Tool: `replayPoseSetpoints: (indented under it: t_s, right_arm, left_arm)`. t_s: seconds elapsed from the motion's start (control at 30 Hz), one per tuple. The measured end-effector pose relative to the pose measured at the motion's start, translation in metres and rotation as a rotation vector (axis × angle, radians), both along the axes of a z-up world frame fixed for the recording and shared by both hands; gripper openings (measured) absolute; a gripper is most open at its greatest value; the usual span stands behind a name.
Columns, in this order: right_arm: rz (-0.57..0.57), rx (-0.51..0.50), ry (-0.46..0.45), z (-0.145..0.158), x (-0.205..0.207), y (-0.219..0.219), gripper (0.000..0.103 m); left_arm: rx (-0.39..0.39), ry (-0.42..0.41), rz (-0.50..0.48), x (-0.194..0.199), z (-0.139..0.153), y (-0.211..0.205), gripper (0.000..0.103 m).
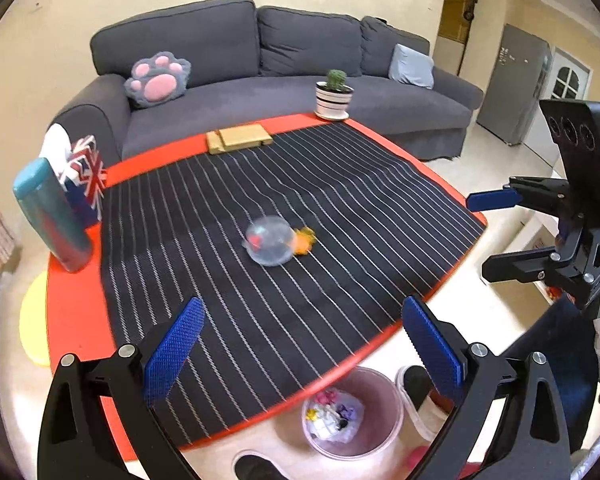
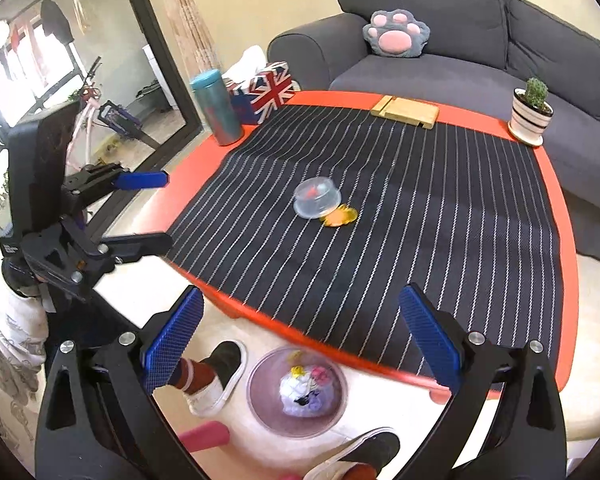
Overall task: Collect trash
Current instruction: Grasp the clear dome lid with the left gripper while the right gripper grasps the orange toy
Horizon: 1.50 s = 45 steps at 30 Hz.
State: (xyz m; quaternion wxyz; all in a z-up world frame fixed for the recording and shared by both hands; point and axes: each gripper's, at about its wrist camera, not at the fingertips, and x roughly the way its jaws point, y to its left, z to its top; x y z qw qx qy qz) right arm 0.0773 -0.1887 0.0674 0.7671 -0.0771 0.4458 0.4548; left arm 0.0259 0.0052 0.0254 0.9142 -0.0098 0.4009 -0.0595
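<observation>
A clear plastic cup [image 1: 269, 241] lies on the striped cloth [image 1: 340, 208] mid-table, with an orange-yellow scrap [image 1: 305, 241] touching its right side. Both show in the right wrist view: the cup [image 2: 317, 197], the scrap [image 2: 340, 216]. A pinkish trash bin [image 1: 354, 414] with several scraps inside stands on the floor under the near table edge; it also shows in the right wrist view [image 2: 298, 394]. My left gripper [image 1: 302, 344] is open and empty above the near edge. My right gripper [image 2: 300, 336] is open and empty above the bin and table edge.
A teal bottle [image 1: 50, 216] and a Union Jack tissue box [image 1: 86, 178] stand at the table's left. A wooden block [image 1: 240, 138] and a potted cactus [image 1: 334, 94] sit at the far edge before a grey sofa [image 1: 260, 60]. The person's shoes [image 2: 220, 372] flank the bin.
</observation>
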Motion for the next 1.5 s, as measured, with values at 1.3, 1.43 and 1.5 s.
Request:
replayPoseSetpoints:
  t_s: [1.3,1.43,1.5]
  right_arm:
    - [0.184,-0.353,-0.080,-0.113,0.079,0.150,0.073]
    - [0.173,-0.351,-0.073,-0.116,0.082,0.151,0.064]
    - [0.171,-0.346,-0.067,-0.116,0.083,0.151,0.058]
  left_arm:
    - [-0.077,0.079,0.141,0.086,-0.059,0.073,0.095]
    - [-0.078,0.081,0.141,0.085,-0.061,0.074,0.095]
    - [-0.078,0.079,0.144,0.084,-0.060,0.076,0.095]
